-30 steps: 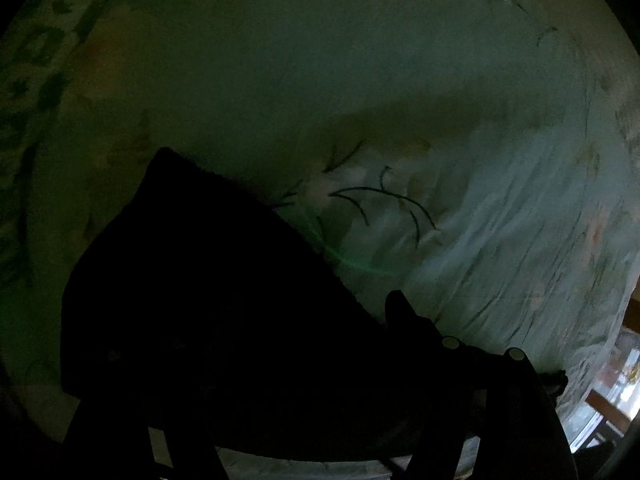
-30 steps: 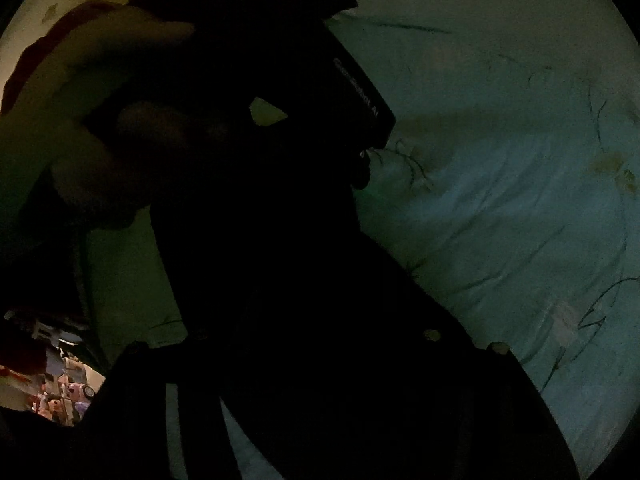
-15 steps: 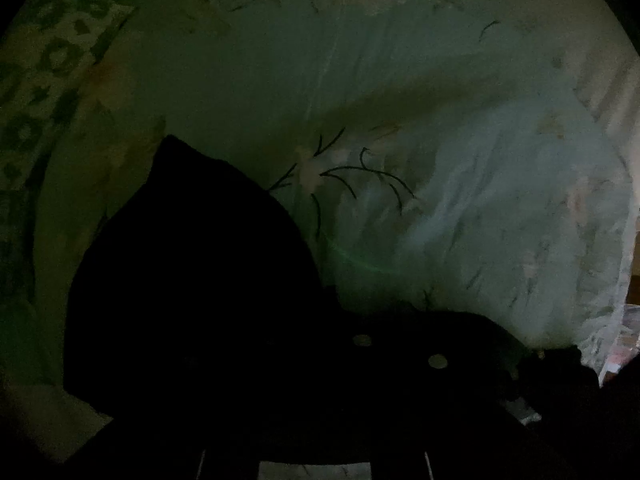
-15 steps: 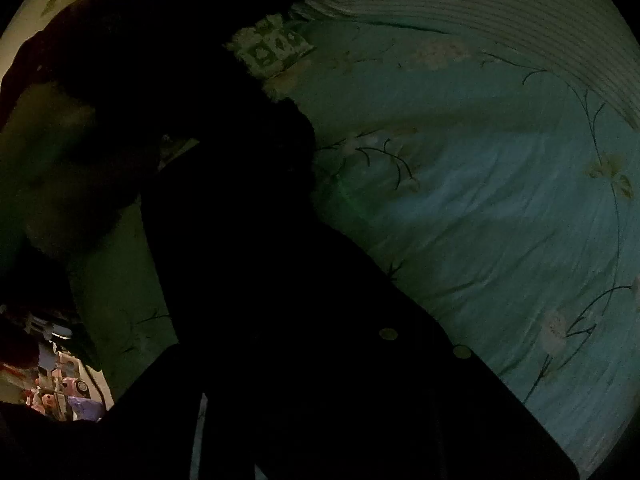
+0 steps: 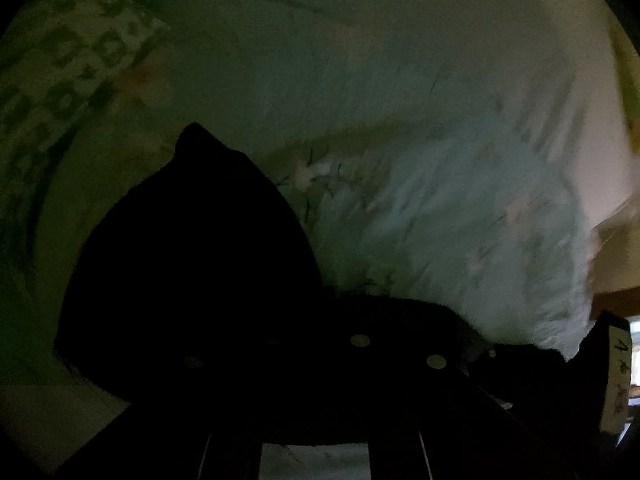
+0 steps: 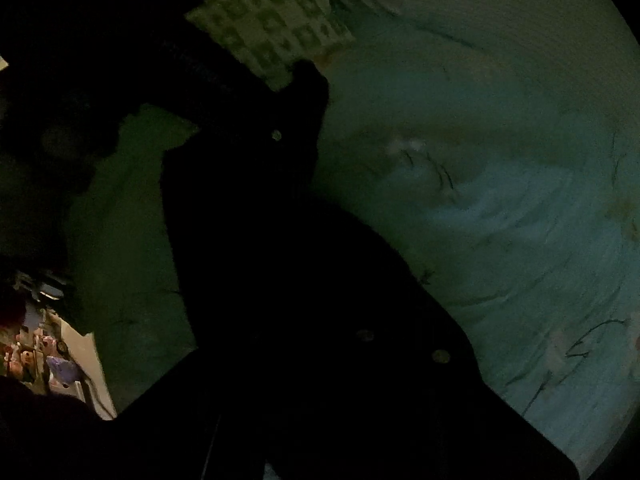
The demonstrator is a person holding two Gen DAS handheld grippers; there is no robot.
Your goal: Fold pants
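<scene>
Black pants (image 5: 188,264) are lying bunched on the bed's pale floral sheet (image 5: 460,232), draping over both tools, with open sheet stretching away to their right and a checked pillow (image 6: 268,28) at the far edge. Left tool (image 5: 316,392) and right tool (image 6: 320,380) are showing only as dark silhouettes, so I cannot tell whether either is clenched or released.

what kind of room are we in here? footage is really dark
Most likely a bedroom, working on a bed. A pale teal floral bedsheet fills both views, a green-patterned pillow lies at its far end, and the black pants are spread on the sheet. Cluttered shelving shows past the bed edge.
</scene>
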